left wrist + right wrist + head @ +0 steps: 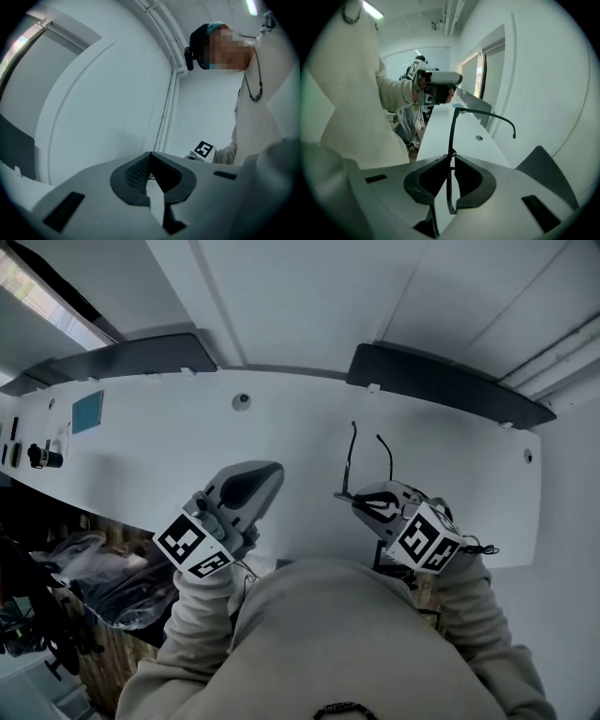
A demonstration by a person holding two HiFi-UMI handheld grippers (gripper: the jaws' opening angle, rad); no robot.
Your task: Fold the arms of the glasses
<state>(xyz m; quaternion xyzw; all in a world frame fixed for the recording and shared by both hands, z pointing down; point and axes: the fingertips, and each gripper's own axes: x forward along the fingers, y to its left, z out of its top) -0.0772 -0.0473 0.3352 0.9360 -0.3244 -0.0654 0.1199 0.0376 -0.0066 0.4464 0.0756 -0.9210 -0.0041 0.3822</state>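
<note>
Black thin-framed glasses (352,460) are lifted above the white table (281,427), and both arms stick out unfolded. My right gripper (351,496) is shut on the glasses' front frame. In the right gripper view the frame (452,140) runs upright between the pads of the right gripper (451,158), and one arm (487,114) curves away to the right. My left gripper (269,472) hangs to the left of the glasses, apart from them. In the left gripper view the left gripper (150,159) is shut with nothing in it, and the right gripper's marker cube (204,150) shows beyond it.
Two dark panels (141,357) (441,381) stand along the table's far edge. A round grommet (242,401), a teal square (87,412) and a small black object (42,457) lie on the table's left part. Plastic bags (94,577) sit on the floor at the left.
</note>
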